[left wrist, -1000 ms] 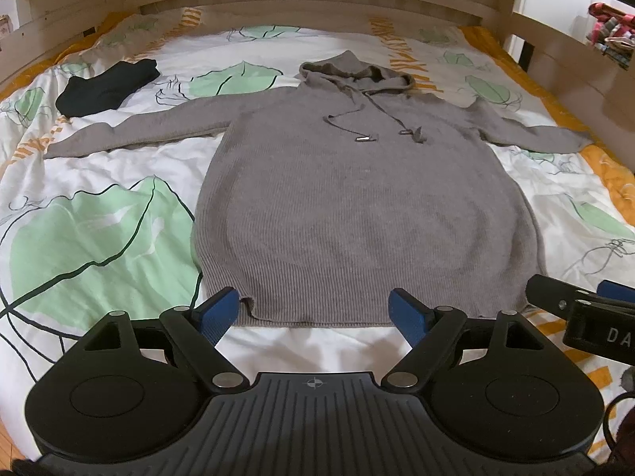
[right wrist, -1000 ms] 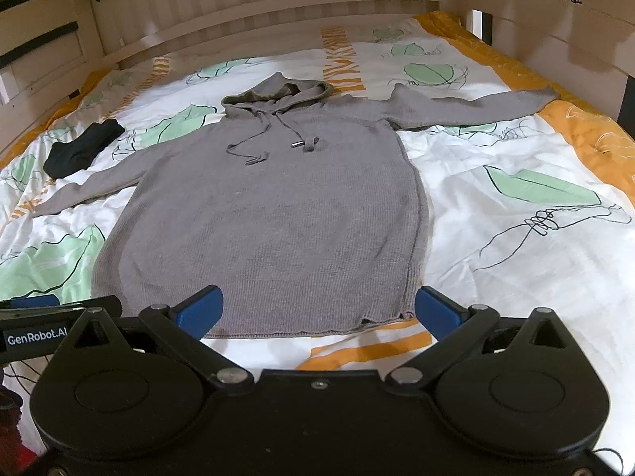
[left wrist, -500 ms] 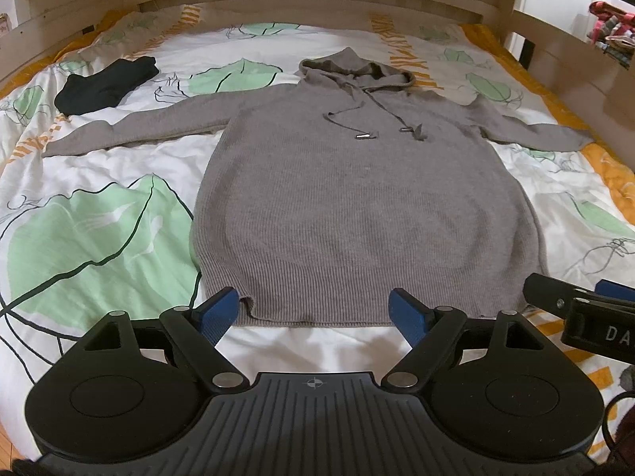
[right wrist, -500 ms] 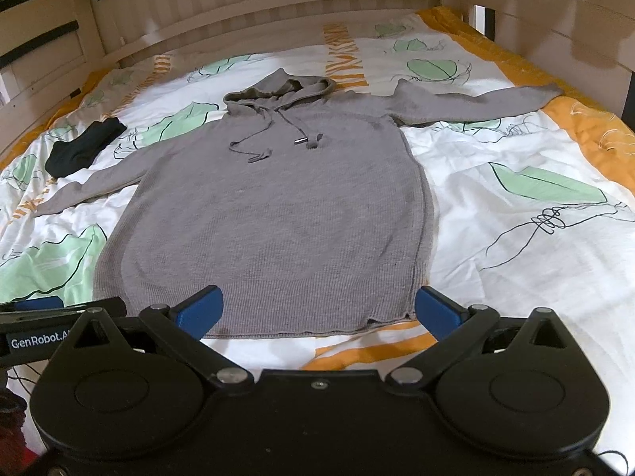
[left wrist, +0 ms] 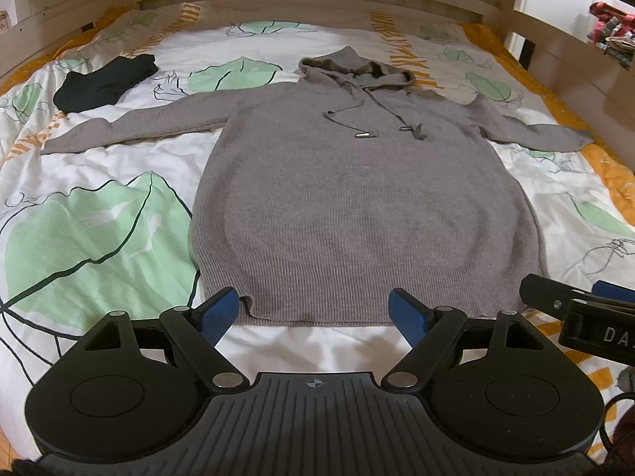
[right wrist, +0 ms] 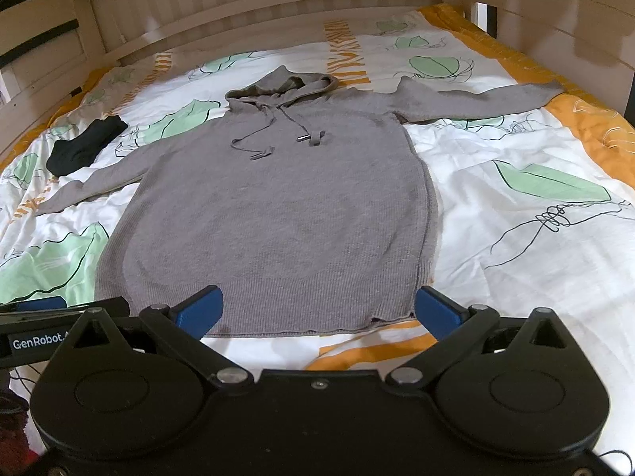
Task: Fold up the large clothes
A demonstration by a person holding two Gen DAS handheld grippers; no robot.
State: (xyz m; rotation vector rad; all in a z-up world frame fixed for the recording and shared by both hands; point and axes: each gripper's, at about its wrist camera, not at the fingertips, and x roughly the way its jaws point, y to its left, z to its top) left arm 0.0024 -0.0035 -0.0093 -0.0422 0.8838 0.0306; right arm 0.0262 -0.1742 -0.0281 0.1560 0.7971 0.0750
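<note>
Left wrist view: grey knitted hooded sweater [left wrist: 357,198] spread flat on leaf-printed white duvet [left wrist: 91,234], hem just beyond left gripper [left wrist: 315,309], jaws wide, empty. Right wrist view: right gripper [right wrist: 319,307] likewise wide, empty, near hem's right corner.

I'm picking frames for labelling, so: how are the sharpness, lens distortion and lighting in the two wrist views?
Left wrist view: sharp; fisheye bows the headboard and bed edges; light is warm and even, with faint shadows along the grey hoodie. Right wrist view: equally sharp, same bowing; the orange quilt border glows brighter at right, and the corners darken around the open right gripper.
</note>
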